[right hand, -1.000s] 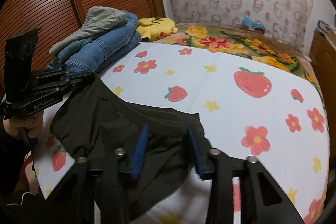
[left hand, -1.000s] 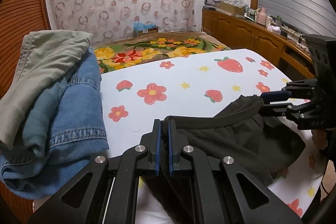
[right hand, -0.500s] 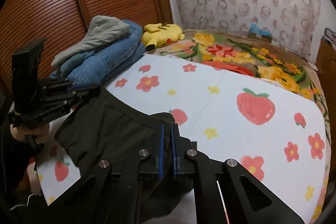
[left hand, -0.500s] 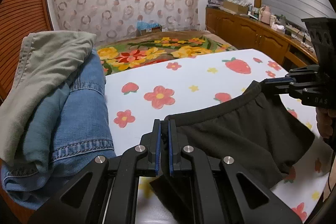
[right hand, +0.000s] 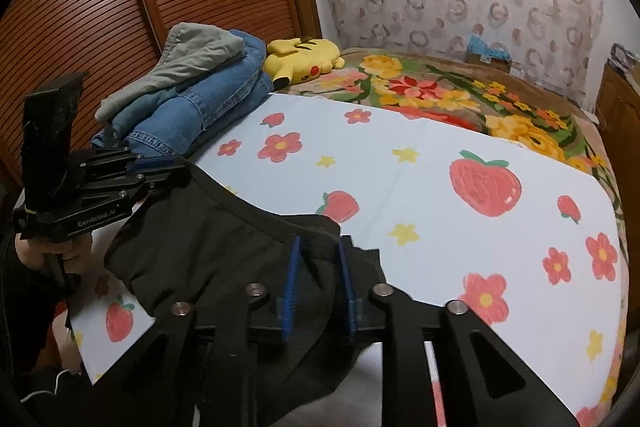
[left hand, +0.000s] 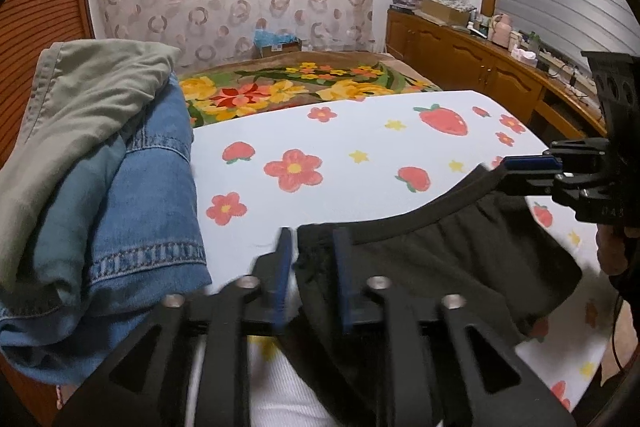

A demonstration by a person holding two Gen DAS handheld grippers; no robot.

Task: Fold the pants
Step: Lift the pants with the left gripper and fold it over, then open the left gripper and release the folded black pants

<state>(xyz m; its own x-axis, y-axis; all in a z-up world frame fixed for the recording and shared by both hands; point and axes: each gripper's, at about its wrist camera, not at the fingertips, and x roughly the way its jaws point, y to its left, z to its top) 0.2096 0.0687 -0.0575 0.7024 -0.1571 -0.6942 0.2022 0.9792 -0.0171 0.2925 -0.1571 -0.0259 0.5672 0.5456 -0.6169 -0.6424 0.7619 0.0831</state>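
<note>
Black pants (left hand: 432, 267) lie at the near edge of the strawberry-print sheet (left hand: 360, 163), waistband stretched between both grippers. My left gripper (left hand: 310, 247) is open, its blue-padded fingers either side of the waistband's left end. My right gripper (right hand: 318, 255) is also open, astride the waistband's right end; the pants show there too (right hand: 208, 251). Each gripper appears in the other's view: the right (left hand: 532, 167) and the left (right hand: 160, 167).
A stack of folded jeans and a grey-green garment (left hand: 100, 167) lies left of the pants, also in the right wrist view (right hand: 192, 91). A yellow plush toy (right hand: 304, 57) sits behind it. A floral blanket (left hand: 300, 87) covers the far bed; a wooden cabinet (left hand: 480, 67) stands at right.
Both grippers were shut on the waistband half a second ago and have now opened. The pants have settled lower onto the sheet, the waistband stretched wider.
</note>
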